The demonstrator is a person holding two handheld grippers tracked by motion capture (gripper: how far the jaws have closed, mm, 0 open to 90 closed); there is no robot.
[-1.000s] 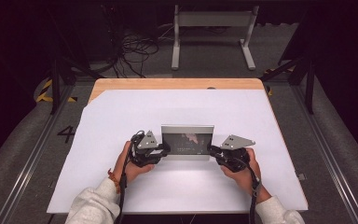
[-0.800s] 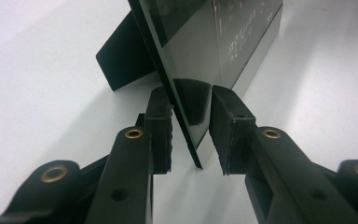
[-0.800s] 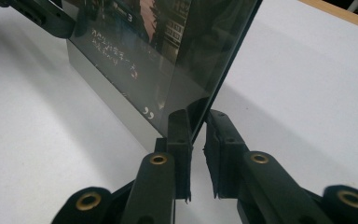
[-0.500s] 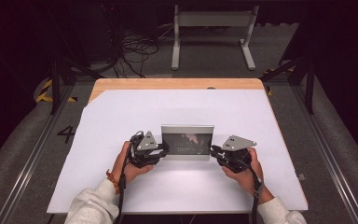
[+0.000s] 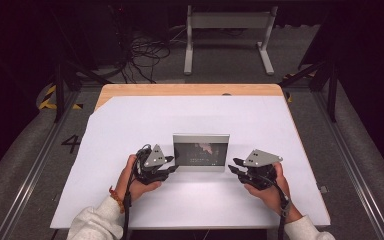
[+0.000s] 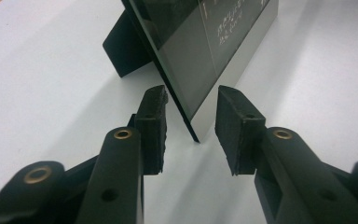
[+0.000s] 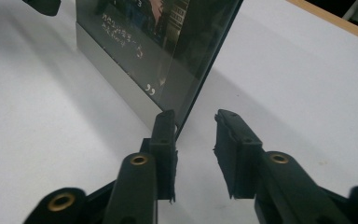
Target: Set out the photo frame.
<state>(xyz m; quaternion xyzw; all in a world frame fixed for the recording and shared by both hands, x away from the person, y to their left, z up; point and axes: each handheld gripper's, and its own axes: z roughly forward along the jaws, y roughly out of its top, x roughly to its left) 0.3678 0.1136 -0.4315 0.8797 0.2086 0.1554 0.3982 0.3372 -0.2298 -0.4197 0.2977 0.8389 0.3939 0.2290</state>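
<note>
White table [image 5: 130,130], frame [image 5: 201,152] upright on its stand. Left gripper [image 6: 191,126] and right gripper [image 7: 193,140] just opening, edges between jaws unclamped. Retreating pads could tip it.

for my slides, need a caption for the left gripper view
Left gripper with jaws just opened, pads clear of the standing picture frame edge between them.

Bright, even light on the white table [image 5: 130,125]; dark surroundings beyond its edges. Soft shadows. Near jaws blurred in both gripper views.
</note>
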